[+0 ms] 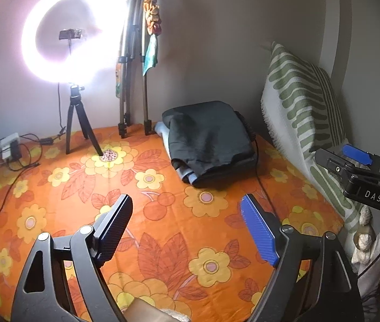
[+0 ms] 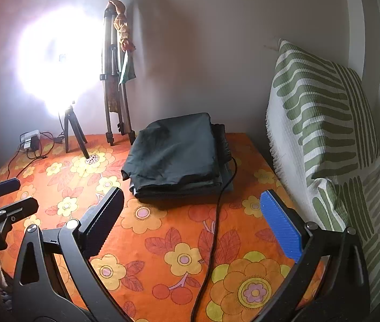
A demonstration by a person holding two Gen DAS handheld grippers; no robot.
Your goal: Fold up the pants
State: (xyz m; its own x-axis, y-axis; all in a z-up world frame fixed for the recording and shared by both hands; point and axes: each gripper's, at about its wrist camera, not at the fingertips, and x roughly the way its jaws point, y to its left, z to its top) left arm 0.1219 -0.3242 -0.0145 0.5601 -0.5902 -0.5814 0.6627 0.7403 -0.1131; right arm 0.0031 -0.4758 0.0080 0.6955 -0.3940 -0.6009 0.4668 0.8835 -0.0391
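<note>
Floral bedsheet [image 1: 55,204] bears folded pants [image 2: 174,155]; left claw [image 1: 187,230] and right claw [image 2: 192,225] gape empty.

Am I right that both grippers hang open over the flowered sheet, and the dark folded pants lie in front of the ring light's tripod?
Not quite. Both the left gripper and right gripper are open over the flowered sheet, but the dark folded pants lie right of the ring light's tripod, near the striped pillow; the right wrist view shows it.

Black frames, silver screws, ribbed fingers [image 1: 258,230], one black, one blue
</note>
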